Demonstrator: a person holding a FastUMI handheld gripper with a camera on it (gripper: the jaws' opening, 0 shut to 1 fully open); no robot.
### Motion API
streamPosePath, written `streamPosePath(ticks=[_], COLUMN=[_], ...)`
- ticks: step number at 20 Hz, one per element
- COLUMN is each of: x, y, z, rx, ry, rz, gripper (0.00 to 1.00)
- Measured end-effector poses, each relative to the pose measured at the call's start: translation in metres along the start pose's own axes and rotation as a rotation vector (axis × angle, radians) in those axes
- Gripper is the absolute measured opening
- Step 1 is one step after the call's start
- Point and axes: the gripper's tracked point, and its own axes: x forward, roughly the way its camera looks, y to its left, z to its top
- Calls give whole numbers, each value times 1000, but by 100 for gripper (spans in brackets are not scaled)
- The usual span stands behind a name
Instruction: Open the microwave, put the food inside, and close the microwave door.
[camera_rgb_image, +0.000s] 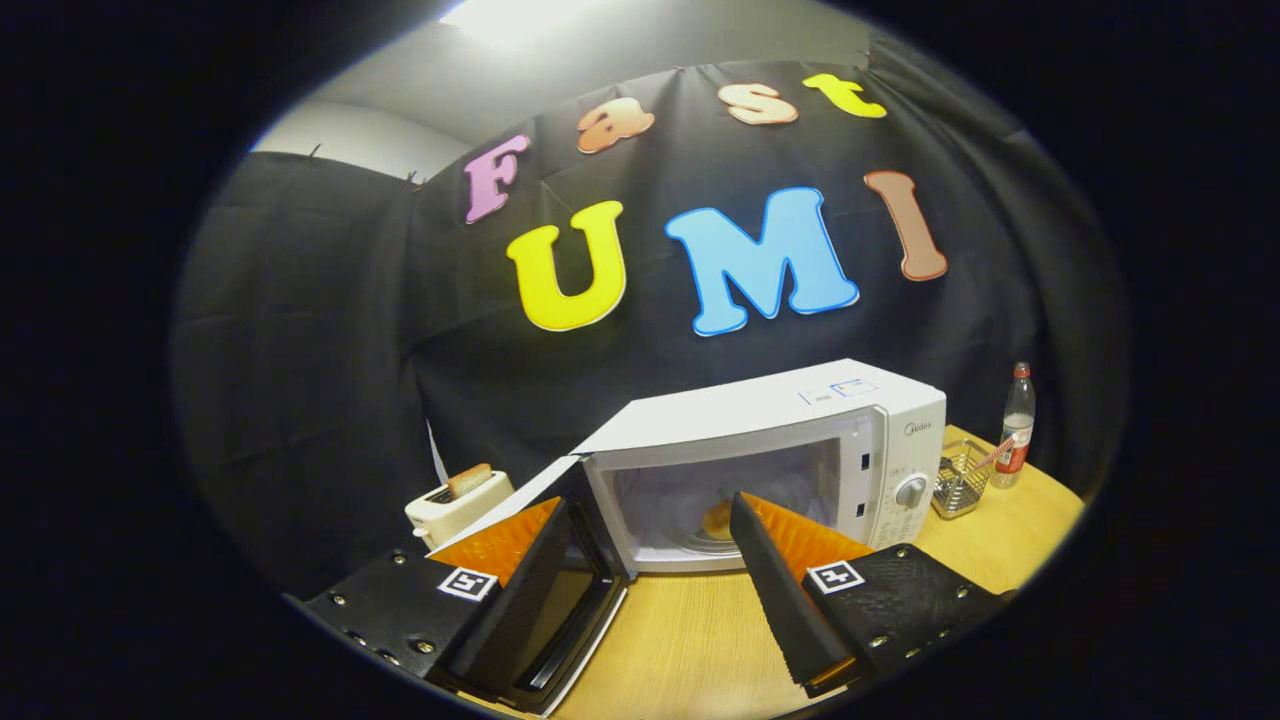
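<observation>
A white microwave (790, 440) stands on the wooden table (690, 640) just beyond my fingers. Its door (555, 600) is swung wide open to the left, partly behind my left finger. Inside the lit cavity, a round yellowish piece of food (716, 521) lies on the turntable, just left of my right fingertip. My gripper (650, 520) is open, held a little back from the cavity mouth, with nothing between its fingers.
A white toaster (458, 505) with a slice of bread in it stands left of the microwave. To the right are a small wire basket (960, 482) and a clear bottle with a red label (1016, 425). Black cloth walls close the back.
</observation>
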Motion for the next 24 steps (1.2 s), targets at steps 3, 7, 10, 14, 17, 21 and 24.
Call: streamPosePath(ticks=[3,7,10,14,17,21,24], x=[-24,-53,-71,-88,-98,-103,-97], y=[30,88,133,189,227,257,267], z=[16,23,19,0,-27,-61,-94], rx=[-50,-96,-119,-128,-130,-135,-158], ry=[-25,-55,-57,-30,0,72,141], rz=[65,176,265,379,447,523,554], gripper=[97,97,97,97,97,93,86])
